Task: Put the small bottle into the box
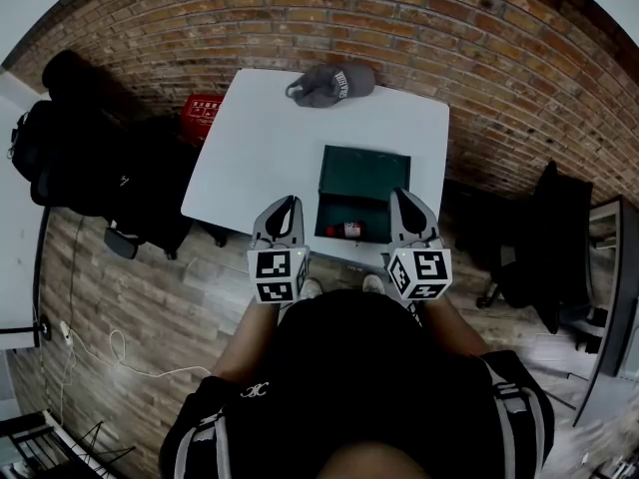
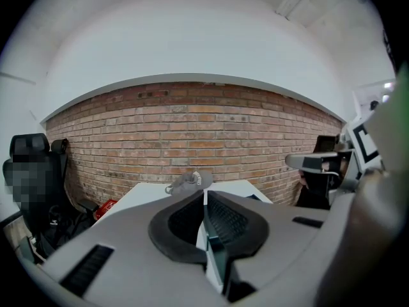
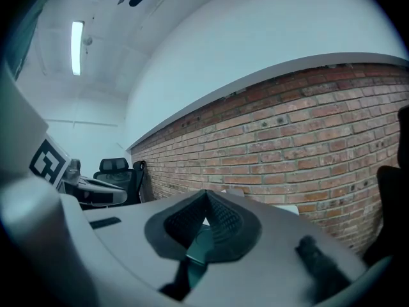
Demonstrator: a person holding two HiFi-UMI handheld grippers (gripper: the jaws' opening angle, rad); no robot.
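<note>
So the small bottle (image 1: 346, 230) is looking like it's already sitting inside the dark green box (image 1: 363, 173), tucked right up against the box's near wall. I'm only seeing a tiny red-and-white blob there. My guess is it's lying on its side with its long axis running along that wall, but it's too small to call for sure.

The left gripper (image 1: 288, 206) is hovering just off the box's near-left corner. The right gripper (image 1: 401, 198) is hanging over the box's near-right corner. The bottle is sitting down between them, below and inward from both tips, and I honestly can't pick which one is nearer.

Both sets of jaws are pressed together with nothing in them. The left gripper (image 2: 204, 196) is showing that clearly in its own view, and so is the right gripper (image 3: 205, 198).

The annoying part is that neither gripper view is catching the bottle at all:
- The left gripper view is looking past the box, over the white table (image 1: 262, 148), at the grey cap (image 2: 190, 181) by the brick wall (image 2: 192, 133).
- The right gripper view is pointing up at bricks and ceiling.

If anything's left to do, I'm judging it off the head view alone.
</note>
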